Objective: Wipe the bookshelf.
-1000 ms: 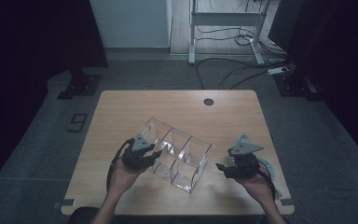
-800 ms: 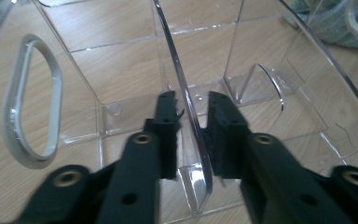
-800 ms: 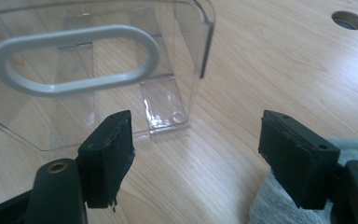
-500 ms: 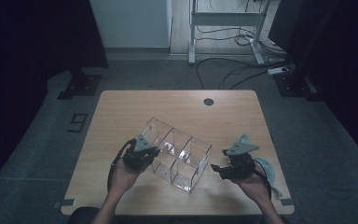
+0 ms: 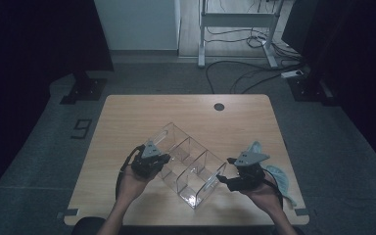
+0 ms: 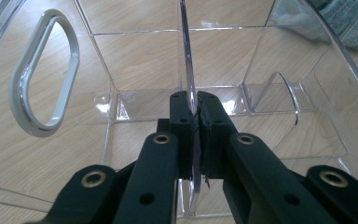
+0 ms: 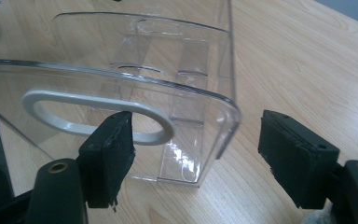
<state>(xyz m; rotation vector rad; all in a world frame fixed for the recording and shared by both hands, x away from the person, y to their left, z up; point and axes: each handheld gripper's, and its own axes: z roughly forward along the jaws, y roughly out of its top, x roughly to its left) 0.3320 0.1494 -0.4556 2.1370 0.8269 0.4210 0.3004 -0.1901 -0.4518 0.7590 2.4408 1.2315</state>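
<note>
- Closing in over the last second, the left gripper now has its jaws clamped on a clear partition wall of the clear organizer.
- Organizer sits near the table's front edge, between both hands.
- Right gripper, jaws apart, straddles the organizer's end corner beside its grey handle ring.

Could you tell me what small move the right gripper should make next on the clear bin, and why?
Probably ease the right gripper forward and close it on the clear bin's end wall. Its jaws stand open astride that wall's corner without touching, while the left gripper, which has just been closing, already pinches an inner divider.
</note>
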